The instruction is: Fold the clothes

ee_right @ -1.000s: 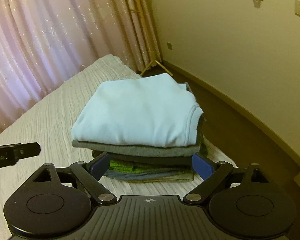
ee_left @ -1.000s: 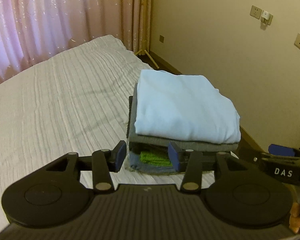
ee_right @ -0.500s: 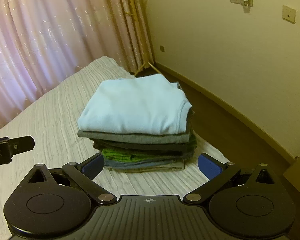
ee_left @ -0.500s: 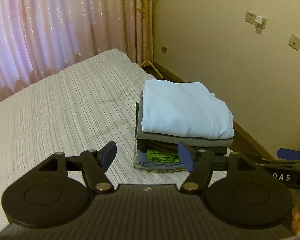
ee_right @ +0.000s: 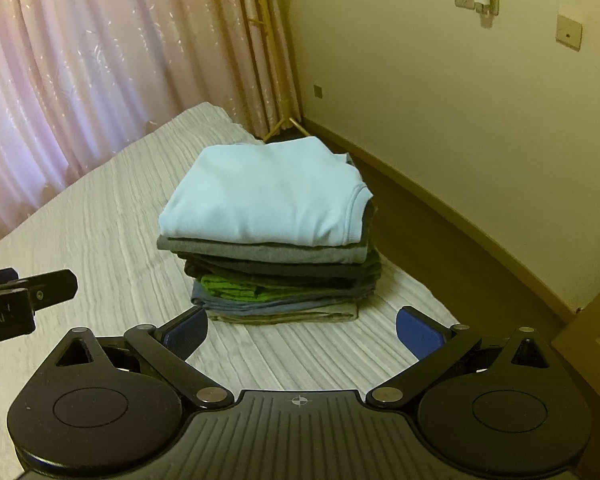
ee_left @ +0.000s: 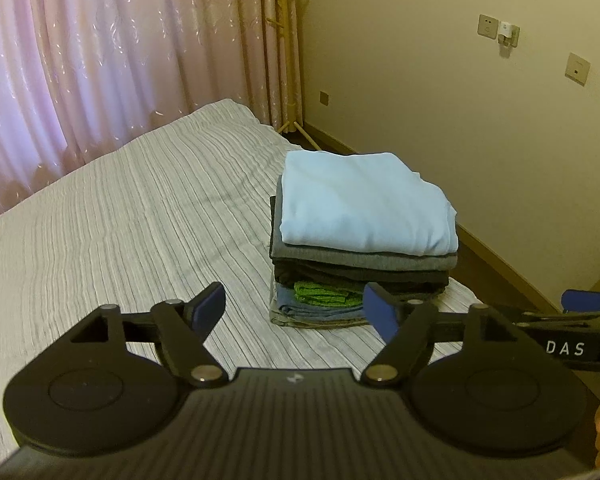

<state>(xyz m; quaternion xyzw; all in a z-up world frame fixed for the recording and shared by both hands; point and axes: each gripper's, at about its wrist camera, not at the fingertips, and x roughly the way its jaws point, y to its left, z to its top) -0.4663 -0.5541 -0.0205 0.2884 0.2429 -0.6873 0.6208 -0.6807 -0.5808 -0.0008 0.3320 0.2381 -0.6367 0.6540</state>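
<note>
stack of folded clothes [ee_left: 360, 240] sits done on bed [ee_left: 120, 220]; left gripper [ee_left: 296, 308] fingers just spread wider, right gripper [ee_right: 300, 328] fingers apart, both empty. next: fetch another garment, none in view.

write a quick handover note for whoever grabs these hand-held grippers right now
Left hand-held gripper: jaws have just been opening, nothing between them.
Right hand-held gripper: open wide, empty.
Both sit short of the stack of folded clothes, which rests near the bed's corner by the wall; light blue top on top, edges fairly even.
Done: every garment in view is folded and stacked.
Left: no unfolded clothes visible; check out of view for more.
</note>
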